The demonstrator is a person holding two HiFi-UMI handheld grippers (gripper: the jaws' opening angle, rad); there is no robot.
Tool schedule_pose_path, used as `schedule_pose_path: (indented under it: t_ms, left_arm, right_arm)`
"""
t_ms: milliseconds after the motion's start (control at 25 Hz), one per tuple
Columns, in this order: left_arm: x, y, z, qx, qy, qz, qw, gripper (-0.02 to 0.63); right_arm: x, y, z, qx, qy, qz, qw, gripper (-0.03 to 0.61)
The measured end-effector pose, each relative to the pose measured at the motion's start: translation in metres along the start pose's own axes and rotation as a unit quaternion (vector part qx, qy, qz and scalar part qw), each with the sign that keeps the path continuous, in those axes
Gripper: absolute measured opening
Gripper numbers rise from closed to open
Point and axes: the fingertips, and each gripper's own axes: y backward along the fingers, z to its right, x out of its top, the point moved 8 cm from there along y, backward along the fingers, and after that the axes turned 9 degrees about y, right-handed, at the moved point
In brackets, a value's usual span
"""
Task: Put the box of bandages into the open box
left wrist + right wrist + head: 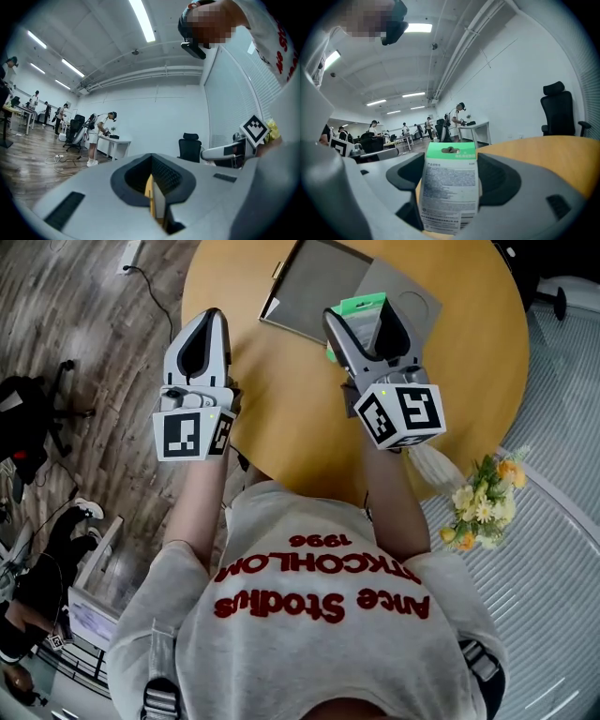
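The box of bandages, white with a green top, stands upright between the jaws of my right gripper, which is shut on it above the round wooden table. In the right gripper view the bandage box fills the gap of the right gripper, printed side facing the camera. The open box, flat and grey with its lid folded out to the right, lies on the table just beyond the held box. My left gripper hovers at the table's left edge, shut and holding nothing; the left gripper shows its jaws pressed together.
A bunch of yellow and white flowers sits by the table's right edge. Dark office chairs and cables stand on the wooden floor to the left. People work at desks far off in the room.
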Motion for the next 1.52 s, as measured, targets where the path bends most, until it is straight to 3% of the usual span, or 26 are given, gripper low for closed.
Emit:
schedule_pose_path:
  t_ms: [480,960,1280,1520]
  left_arm:
    - [-0.037,-0.01,-0.025,0.02,0.014,-0.026,0.9994,-0.002]
    - [-0.048,-0.004,-0.032,0.033,0.026,-0.037,0.9984,-0.002]
    - [-0.048,-0.002,-0.03,0.035,0.027,-0.04,0.9982,-0.002]
    - [-0.045,0.002,-0.032,0.041,0.025,-0.039,0.9981,-0.002]
  right_arm:
    - [-0.052,-0.076,0.008,0.029,0.025,-0.06,0.997,0.354]
    - [-0.064,-0.114,0.009,0.048,0.088,-0.09,0.991,0.354]
    - [-0.078,-0.129,-0.011,0.085,0.174,-0.176,0.965,0.354]
    - [-0.08,-0.131,-0.01,0.092,0.157,-0.183,0.966,0.356]
